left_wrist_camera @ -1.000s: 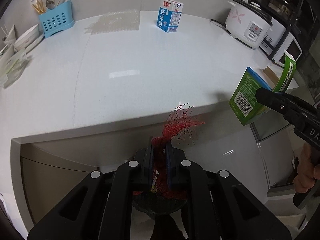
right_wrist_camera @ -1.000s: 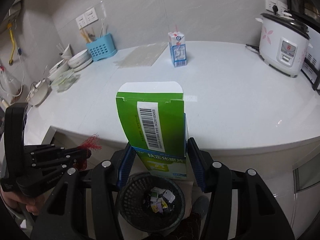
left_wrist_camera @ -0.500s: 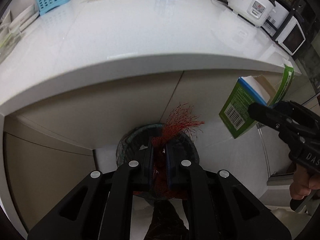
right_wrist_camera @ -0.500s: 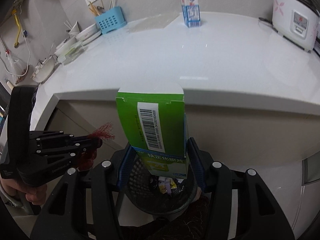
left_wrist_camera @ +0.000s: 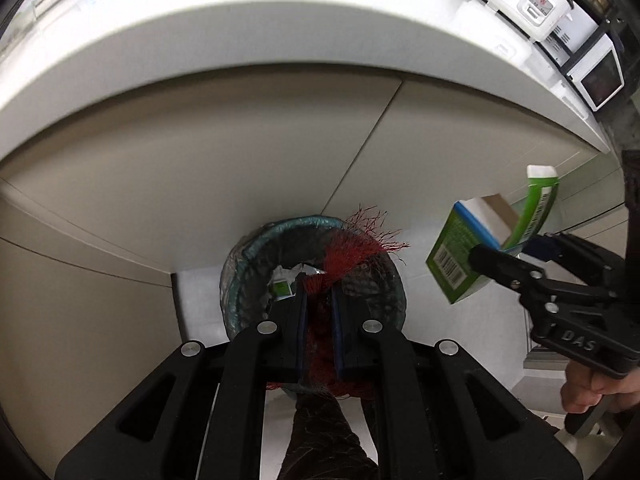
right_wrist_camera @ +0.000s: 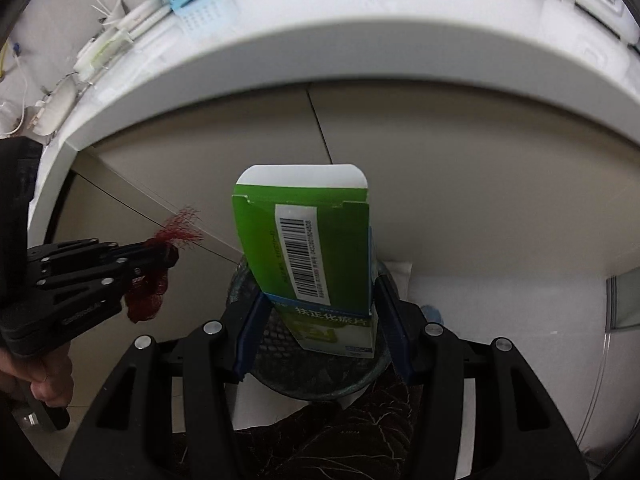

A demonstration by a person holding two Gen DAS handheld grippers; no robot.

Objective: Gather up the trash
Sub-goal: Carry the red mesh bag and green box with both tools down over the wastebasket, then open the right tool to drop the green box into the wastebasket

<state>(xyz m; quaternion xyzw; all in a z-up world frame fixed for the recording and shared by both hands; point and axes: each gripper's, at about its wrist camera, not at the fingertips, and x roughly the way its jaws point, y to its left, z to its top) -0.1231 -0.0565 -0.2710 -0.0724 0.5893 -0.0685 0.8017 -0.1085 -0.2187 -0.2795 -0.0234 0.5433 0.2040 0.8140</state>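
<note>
The left gripper (left_wrist_camera: 319, 300) pinches red mesh netting (left_wrist_camera: 352, 250); the right gripper (right_wrist_camera: 320, 320) clamps a green carton (right_wrist_camera: 306, 256); beneath both sits the bin (left_wrist_camera: 240, 280).

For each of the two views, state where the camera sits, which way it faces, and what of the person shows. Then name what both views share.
Left wrist: on the left claw, facing down at the bin; red mesh clamped; a hand shows.
Right wrist: on the right claw, facing down; green box clamped; a hand shows.
Shared: bin, mesh, box, counter edge.
</note>
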